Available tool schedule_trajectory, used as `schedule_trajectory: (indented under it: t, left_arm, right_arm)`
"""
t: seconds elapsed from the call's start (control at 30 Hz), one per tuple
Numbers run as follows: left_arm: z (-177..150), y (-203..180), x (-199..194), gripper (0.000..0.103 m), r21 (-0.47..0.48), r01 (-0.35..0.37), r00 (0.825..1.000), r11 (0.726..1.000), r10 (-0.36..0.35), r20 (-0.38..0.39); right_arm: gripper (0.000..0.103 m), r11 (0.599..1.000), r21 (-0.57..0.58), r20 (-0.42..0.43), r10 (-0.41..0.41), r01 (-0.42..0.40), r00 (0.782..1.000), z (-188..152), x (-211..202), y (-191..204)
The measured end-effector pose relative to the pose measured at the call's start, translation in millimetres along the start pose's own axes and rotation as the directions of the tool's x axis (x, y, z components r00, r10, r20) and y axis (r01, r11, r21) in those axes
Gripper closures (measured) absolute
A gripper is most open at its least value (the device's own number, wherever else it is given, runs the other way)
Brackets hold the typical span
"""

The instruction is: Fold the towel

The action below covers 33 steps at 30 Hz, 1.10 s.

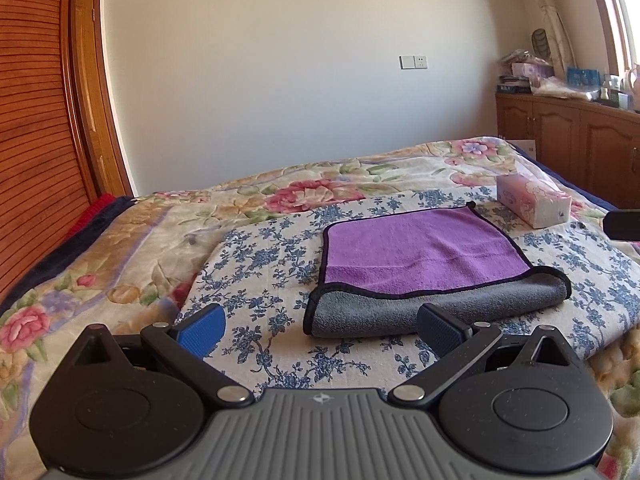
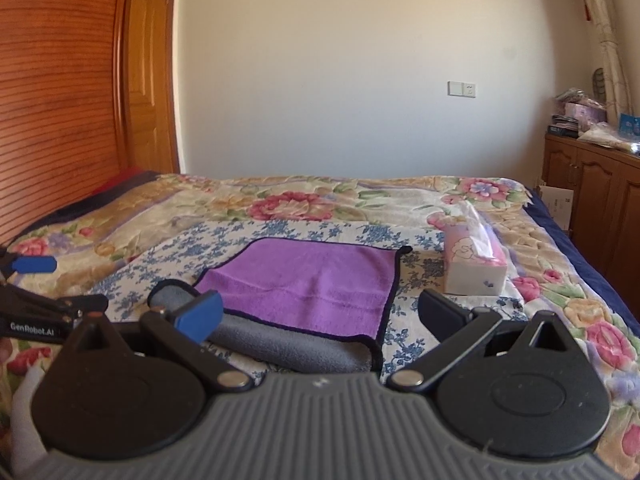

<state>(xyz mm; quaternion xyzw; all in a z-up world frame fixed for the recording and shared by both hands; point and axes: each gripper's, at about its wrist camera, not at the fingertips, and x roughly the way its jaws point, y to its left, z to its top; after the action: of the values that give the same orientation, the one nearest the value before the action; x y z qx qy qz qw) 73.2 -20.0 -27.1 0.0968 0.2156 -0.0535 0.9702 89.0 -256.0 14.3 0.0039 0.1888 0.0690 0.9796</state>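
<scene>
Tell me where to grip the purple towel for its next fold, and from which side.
Grip the purple towel at the near corners of its rolled grey fold, coming in low from the near side. That doubled edge is thick and raised off the blue-flowered quilt, so fingers can slide under it. Both the left hand-held gripper and the right hand-held gripper already face it, open.

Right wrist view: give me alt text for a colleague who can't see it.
A purple towel, grey underside folded up along its near edge, lies on a floral bed; the open right gripper hovers empty before it. A tissue box sits to its right.
</scene>
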Motion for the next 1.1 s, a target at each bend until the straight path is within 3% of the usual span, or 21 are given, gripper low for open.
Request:
schedule_trajectory:
  t: [0.77,1.1]
  left_arm:
    - [5,10,68,0.0,-0.034,0.046,0.994,0.998,-0.049,-0.101]
    - [8,14,93,0.01,-0.064,0.101,0.987,0.993,-0.108,-0.117]
  right_arm:
    - [0.0,0.996,-0.032,-0.12,0.084,-0.088,0.989,2,57,-14]
    - [0.0,0.996,-0.008,-0.178,0.09,-0.093,0.98,-1,77,-21]
